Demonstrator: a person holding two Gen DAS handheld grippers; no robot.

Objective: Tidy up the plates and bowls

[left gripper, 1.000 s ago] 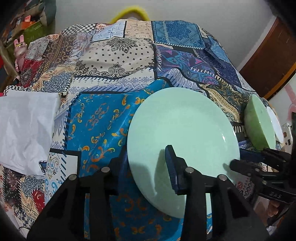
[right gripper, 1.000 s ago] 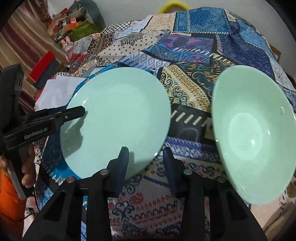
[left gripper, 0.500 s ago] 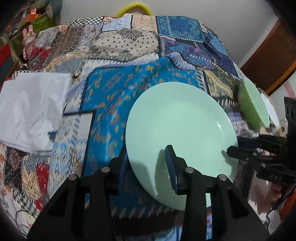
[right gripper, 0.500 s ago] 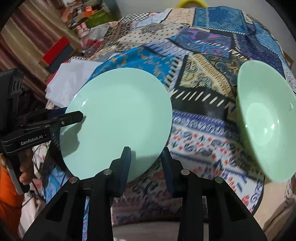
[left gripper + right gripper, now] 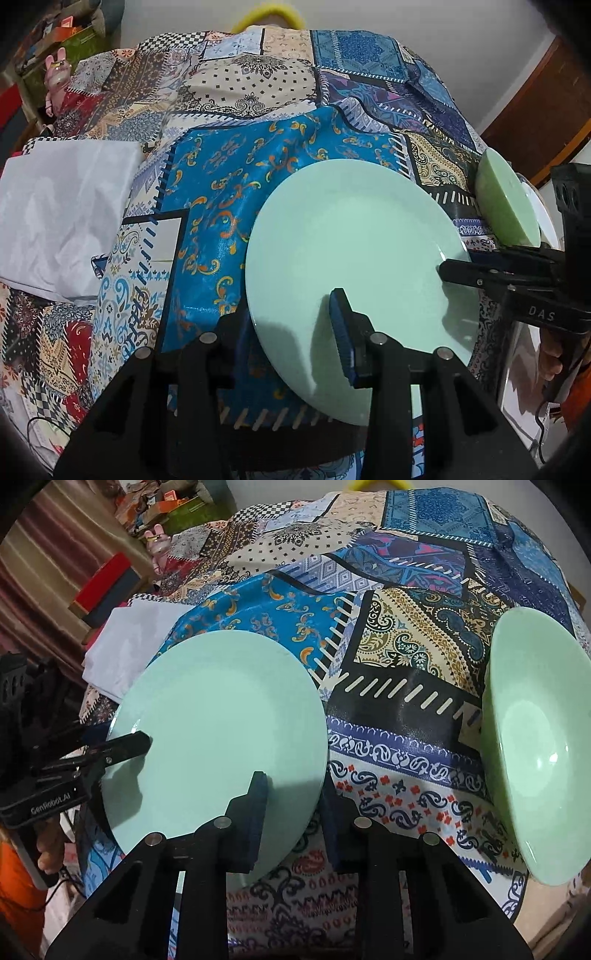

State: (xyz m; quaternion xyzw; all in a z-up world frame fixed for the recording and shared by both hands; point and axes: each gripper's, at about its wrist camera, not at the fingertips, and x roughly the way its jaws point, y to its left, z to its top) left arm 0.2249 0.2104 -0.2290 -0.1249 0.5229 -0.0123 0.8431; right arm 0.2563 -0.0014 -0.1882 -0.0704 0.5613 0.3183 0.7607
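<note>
My plate's near rim hides behind my left gripper, pinching it; right gripper closing astride its edge, patchwork tablecloth beneath.

One round mint-green plate, one pale green bowl, one white folded cloth, two black grippers.

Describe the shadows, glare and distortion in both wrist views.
Left wrist view: sharp, with fisheye bending at the edges and dark corners; the left gripper casts a soft shadow on the plate. Right wrist view: same bending; small glints inside the bowl, mild sheen on the tablecloth, and a finger shadow on the plate.
</note>
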